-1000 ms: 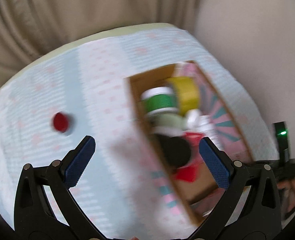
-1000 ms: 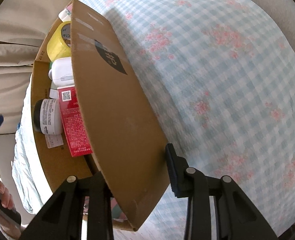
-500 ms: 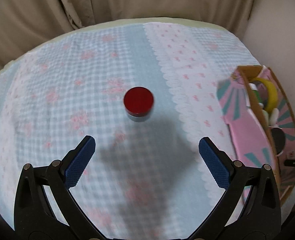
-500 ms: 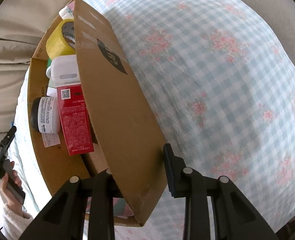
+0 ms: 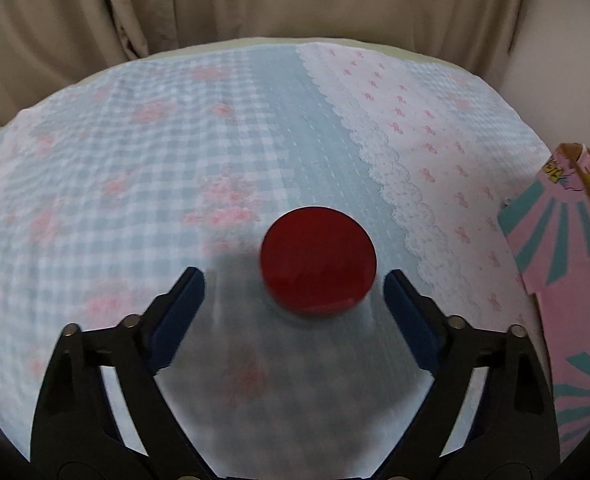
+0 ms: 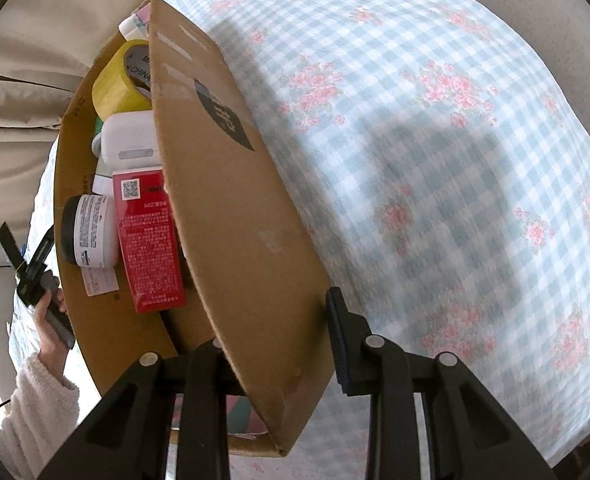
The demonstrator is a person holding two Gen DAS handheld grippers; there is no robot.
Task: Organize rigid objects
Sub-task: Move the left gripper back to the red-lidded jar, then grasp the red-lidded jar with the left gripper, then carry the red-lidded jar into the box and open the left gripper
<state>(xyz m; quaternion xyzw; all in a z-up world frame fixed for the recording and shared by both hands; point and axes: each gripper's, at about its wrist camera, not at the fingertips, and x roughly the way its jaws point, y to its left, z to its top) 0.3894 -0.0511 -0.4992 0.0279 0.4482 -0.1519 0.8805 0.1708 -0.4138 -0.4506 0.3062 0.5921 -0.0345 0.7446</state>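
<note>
Left gripper (image 5: 293, 280) is spread wide, its blue pads (image 5: 183, 300) flanking a red jar (image 5: 318, 261) without touching it. Jar sits upright on the cloth (image 5: 175, 168), round lid up, slightly nearer the right-hand pad; frame is motion-blurred. Cloth is blue-white gingham with pink flowers, with a white lace-edged strip printed with pink bows on the right. Pink and teal flap of the box (image 5: 555, 248) shows at the right edge, well apart from the jar. Beige curtain (image 5: 255, 0) behind.

Right gripper (image 6: 279, 336) is clamped on the box (image 6: 231, 208) wall: one finger inside, one outside, brown cardboard pinched between. Box looks tilted in this view. Inside it: yellow tape roll (image 6: 121, 80) at the far end, white case (image 6: 131, 140) next to it, red carton (image 6: 149, 240) lying against the gripped wall, white tub (image 6: 91, 230) with a black lid just beside the carton, and a loose label (image 6: 101, 280) on the box floor. Something green and white is partly hidden under the case; cannot tell what. Past the box on the left side, a hand (image 6: 51, 312) in a fuzzy white sleeve holds a black handle. Gingham cloth fills the right of the view, blurred, with a dark shadow.
</note>
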